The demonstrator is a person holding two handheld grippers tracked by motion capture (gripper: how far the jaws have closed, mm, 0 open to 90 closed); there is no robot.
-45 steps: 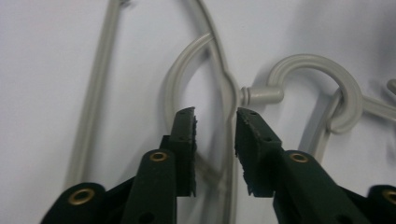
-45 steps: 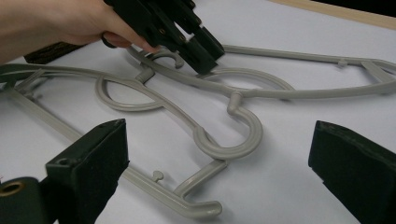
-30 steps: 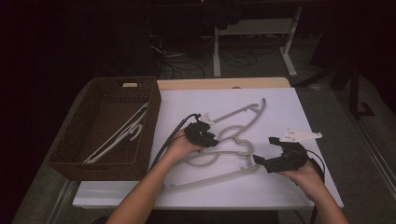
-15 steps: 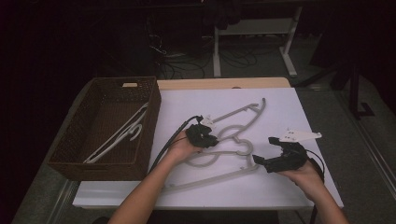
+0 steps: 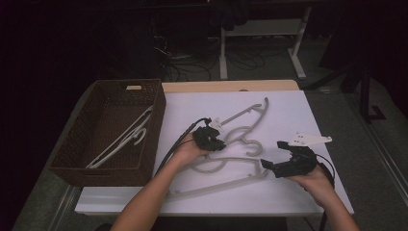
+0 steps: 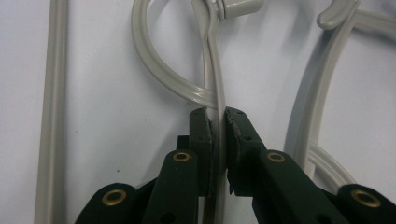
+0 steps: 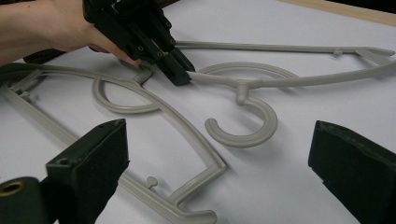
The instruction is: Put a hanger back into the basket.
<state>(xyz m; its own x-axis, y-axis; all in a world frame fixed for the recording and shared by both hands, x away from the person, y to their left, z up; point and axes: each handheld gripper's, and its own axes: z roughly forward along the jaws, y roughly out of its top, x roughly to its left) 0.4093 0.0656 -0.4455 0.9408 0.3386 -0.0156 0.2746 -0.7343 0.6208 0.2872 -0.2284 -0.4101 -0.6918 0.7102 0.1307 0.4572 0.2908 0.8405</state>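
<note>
Two pale grey plastic hangers point(image 5: 226, 166) are seen lying overlapped on the white table sheet point(image 5: 288, 110), hooks curled near the middle. The upper hanger's point(image 5: 243, 118) thin arm is clamped by the left gripper point(image 6: 218, 122), whose jaws have just been closing. The right gripper point(image 5: 274, 166) is held spread and empty, just beside the lower hanger's corner. A brown wicker basket point(image 5: 77, 144) at the left edge holds what are probably white hangers point(image 5: 122, 139). The room beyond is dark, with cables on the floor.

Two grey plastic hangers point(image 5: 240, 126) lie flat and overlapping on the white table point(image 5: 288, 110), right of the basket point(image 5: 96, 159).
</note>
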